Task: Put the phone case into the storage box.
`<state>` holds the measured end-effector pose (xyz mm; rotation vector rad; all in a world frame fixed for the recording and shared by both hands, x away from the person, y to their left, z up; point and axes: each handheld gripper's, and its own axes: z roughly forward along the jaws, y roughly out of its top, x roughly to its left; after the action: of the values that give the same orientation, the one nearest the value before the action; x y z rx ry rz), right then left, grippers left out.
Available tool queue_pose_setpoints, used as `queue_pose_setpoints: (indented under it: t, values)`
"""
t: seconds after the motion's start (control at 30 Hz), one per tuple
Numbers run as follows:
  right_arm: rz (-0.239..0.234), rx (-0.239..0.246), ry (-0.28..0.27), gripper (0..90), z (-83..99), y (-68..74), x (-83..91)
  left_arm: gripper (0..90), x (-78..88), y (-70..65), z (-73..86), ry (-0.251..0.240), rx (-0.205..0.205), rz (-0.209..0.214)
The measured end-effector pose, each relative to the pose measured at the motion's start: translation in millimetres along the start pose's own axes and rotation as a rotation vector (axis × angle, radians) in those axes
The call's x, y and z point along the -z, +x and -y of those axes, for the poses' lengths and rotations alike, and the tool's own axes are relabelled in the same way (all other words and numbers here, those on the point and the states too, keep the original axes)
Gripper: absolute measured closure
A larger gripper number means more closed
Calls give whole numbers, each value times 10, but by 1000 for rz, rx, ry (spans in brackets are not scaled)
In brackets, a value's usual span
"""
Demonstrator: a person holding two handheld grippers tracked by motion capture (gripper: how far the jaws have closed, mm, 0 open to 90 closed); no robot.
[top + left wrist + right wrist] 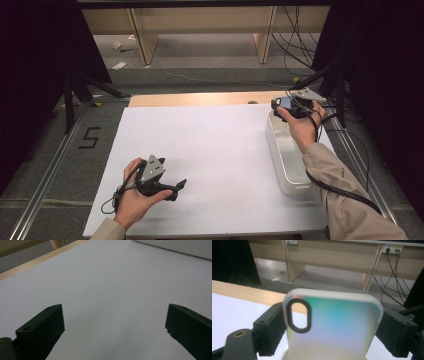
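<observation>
Left gripper (181, 186), black w/ grey three-cornered plate on top, sits low over the white sheet-covered table (210, 150) near its near-left corner, held in the person's left hand (131, 197). Jaws spread wide apart, nothing between them; in the left gripper view just bare white surface lies between the two black jaw blocks, w/ the wood table edge at top left.

Right gripper (276, 106) is up by the far-right corner, over the far end of the long white plastic bin (295, 187) that runs along the right edge. The right hand (302, 127) holds it, beige sleeve behind. Jaws clamped on a translucent frosted phone case w/ iridescent green-pink sheen (332, 327): in the right gripper view the case stands upright between the jaw blocks, gripped on both long sides, its black-rimmed oval camera cutout (299, 317) at upper left. Bin rim visible just under the case. Beyond the table: wood furniture legs, floor cables.
</observation>
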<state>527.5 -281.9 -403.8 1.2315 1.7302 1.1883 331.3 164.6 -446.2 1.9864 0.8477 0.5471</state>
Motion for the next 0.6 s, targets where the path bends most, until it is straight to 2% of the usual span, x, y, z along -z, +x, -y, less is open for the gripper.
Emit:
queue_pose_setpoints:
  t: [0.6]
  values:
    - [2,-10,18,178,76,1,-58,14,-6,1,2,0,-1,3]
